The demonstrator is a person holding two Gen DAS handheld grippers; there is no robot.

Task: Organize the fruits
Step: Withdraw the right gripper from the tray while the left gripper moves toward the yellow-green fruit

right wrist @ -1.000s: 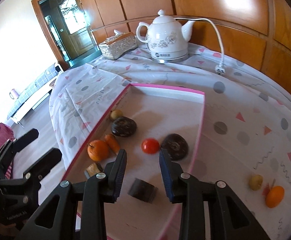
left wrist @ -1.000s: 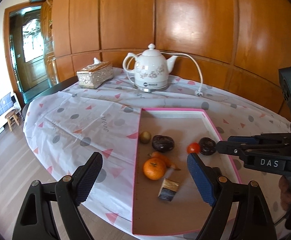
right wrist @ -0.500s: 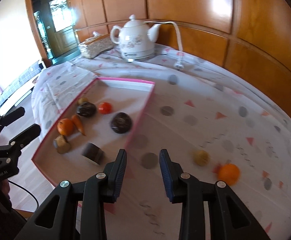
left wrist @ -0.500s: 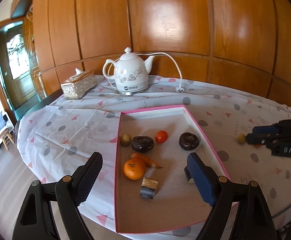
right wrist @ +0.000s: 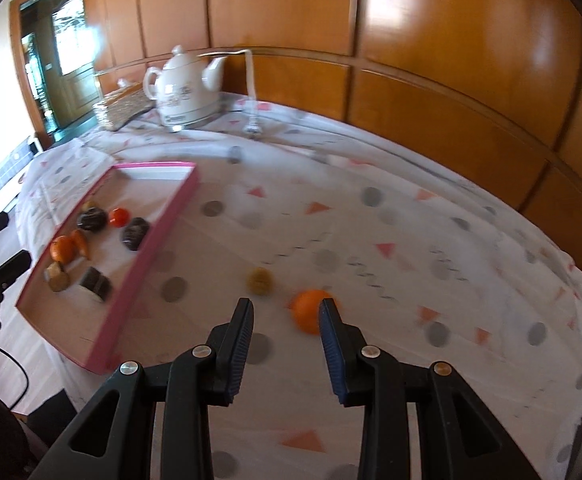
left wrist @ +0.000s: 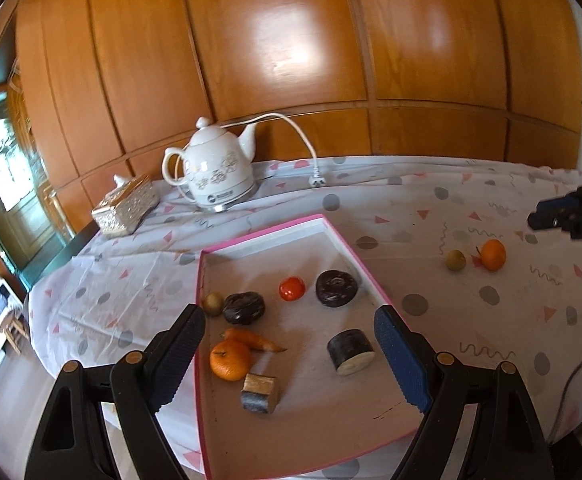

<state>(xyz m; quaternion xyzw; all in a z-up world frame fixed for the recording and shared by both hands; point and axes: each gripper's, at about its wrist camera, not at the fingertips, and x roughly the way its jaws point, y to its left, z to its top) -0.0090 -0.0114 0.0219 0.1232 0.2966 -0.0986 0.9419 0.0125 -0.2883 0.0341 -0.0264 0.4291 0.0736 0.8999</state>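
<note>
A tray (left wrist: 207, 280) lies on the table's cloth (left wrist: 431, 320), holding several fruits. Right of it, on the cloth, an orange (left wrist: 493, 255) sits just beside a smaller fruit (left wrist: 455, 260). Behind the tray stand a kettle (left wrist: 217, 178) and, left of it, a box (left wrist: 127, 210).

"DAS" in white on right gripper (left wrist: 571, 222) body; kettle (left wrist: 215, 176) base logo too small to read.

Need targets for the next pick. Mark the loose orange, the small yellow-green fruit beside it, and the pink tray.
loose orange (right wrist: 309, 312), right wrist view, its visible left side
small yellow-green fruit (right wrist: 260, 280), right wrist view, centre
pink tray (right wrist: 147, 252), right wrist view, right rim
</note>
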